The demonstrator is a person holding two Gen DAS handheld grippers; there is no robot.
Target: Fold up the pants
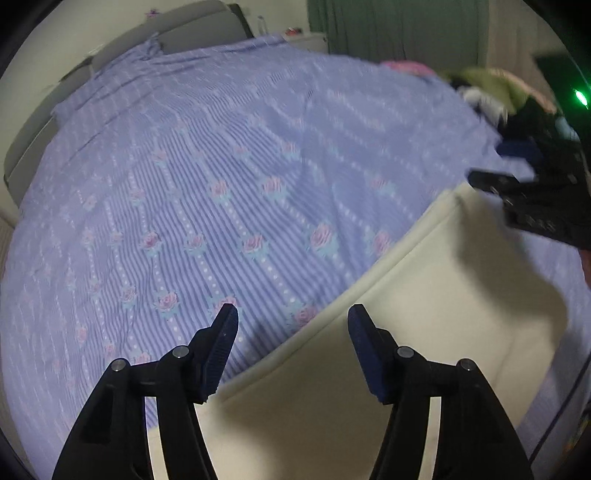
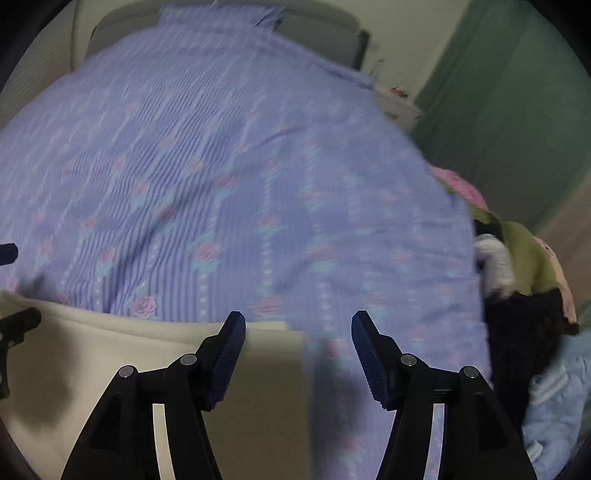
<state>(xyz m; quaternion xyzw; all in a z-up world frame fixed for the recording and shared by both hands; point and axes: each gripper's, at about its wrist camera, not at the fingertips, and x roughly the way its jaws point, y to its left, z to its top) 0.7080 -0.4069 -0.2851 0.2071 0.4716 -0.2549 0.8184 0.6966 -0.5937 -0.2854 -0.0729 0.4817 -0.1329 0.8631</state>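
The cream pants (image 1: 424, 302) lie flat on the purple flowered bedspread (image 1: 221, 166), near the front edge. My left gripper (image 1: 291, 314) is open and empty, above the pants' left edge. The right gripper's black body (image 1: 535, 206) shows at the right of the left wrist view, over the pants' far end. In the right wrist view the pants (image 2: 147, 354) lie at lower left. My right gripper (image 2: 298, 320) is open and empty above their right end. Part of the left gripper (image 2: 14, 328) shows at the left edge.
A pile of clothes (image 2: 517, 266), green, pink, white and black, lies at the bed's right edge, with a light blue garment (image 2: 554, 406) below it. A grey headboard (image 1: 192, 33) and a green curtain (image 1: 399, 29) stand beyond the bed.
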